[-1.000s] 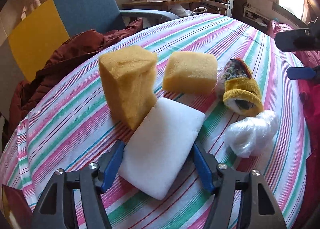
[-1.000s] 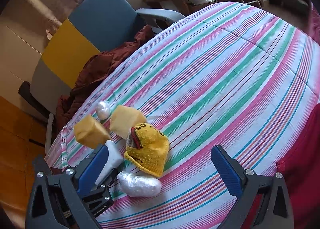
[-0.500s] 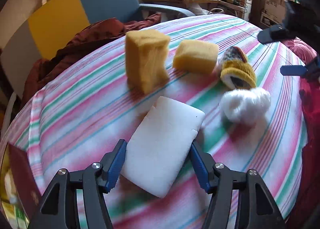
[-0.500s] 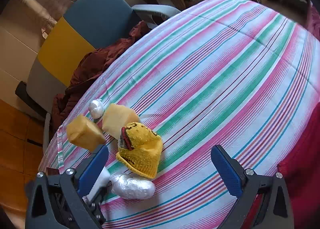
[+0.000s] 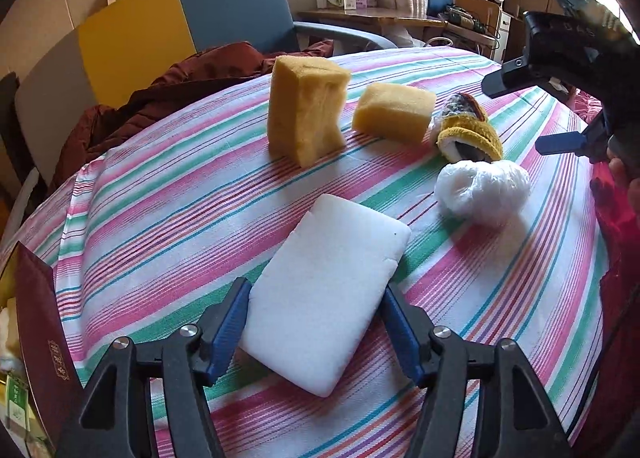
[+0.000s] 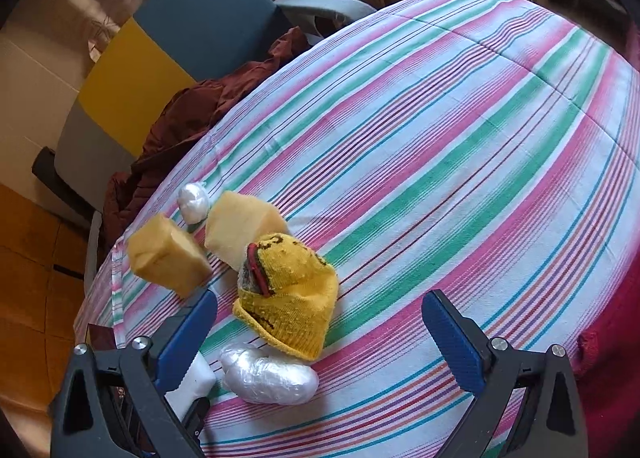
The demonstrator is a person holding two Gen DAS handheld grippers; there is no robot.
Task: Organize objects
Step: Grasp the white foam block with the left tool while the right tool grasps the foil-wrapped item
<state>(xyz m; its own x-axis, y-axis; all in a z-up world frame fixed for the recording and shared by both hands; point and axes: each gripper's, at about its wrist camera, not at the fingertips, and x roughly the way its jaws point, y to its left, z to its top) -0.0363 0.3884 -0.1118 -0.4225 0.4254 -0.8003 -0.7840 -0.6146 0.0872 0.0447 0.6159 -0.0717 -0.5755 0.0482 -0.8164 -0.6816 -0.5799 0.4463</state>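
In the left wrist view, the left gripper [image 5: 316,328] straddles the near end of a flat white rectangular foam block [image 5: 326,292] lying on the striped pink, green and white tablecloth [image 5: 160,209]. The 2 blue pads sit at the block's long sides, the left-hand one touching or nearly so, the right-hand one with a thin gap; the jaws have just opened a little, so this reads as a loosened hold rather than a firm clamp, and whether the block is truly pinched cannot be told. The block's long axis runs from the jaws away and to the right, so its length points out ahead of the fingers. Beyond it stand a tall yellow sponge block [image 5: 306,107] on end, a squat yellow sponge block [image 5: 394,111] just beside it, a yellow knitted sleeve with a dark core [image 5: 470,133], and a crumpled clear plastic bag bundle [image 5: 482,191]. The right gripper [image 5: 532,109] hangs at the right edge. In the right wrist view, the right gripper stands wide apart with nothing between its blue pads, above bare cloth; the knitted sleeve and the plastic bundle lie towards its left finger, and the white block's corner shows behind that finger. Judging from this, the left hand is far nearer the white block and placed to move it; the right is nearer the sleeve and bundle.
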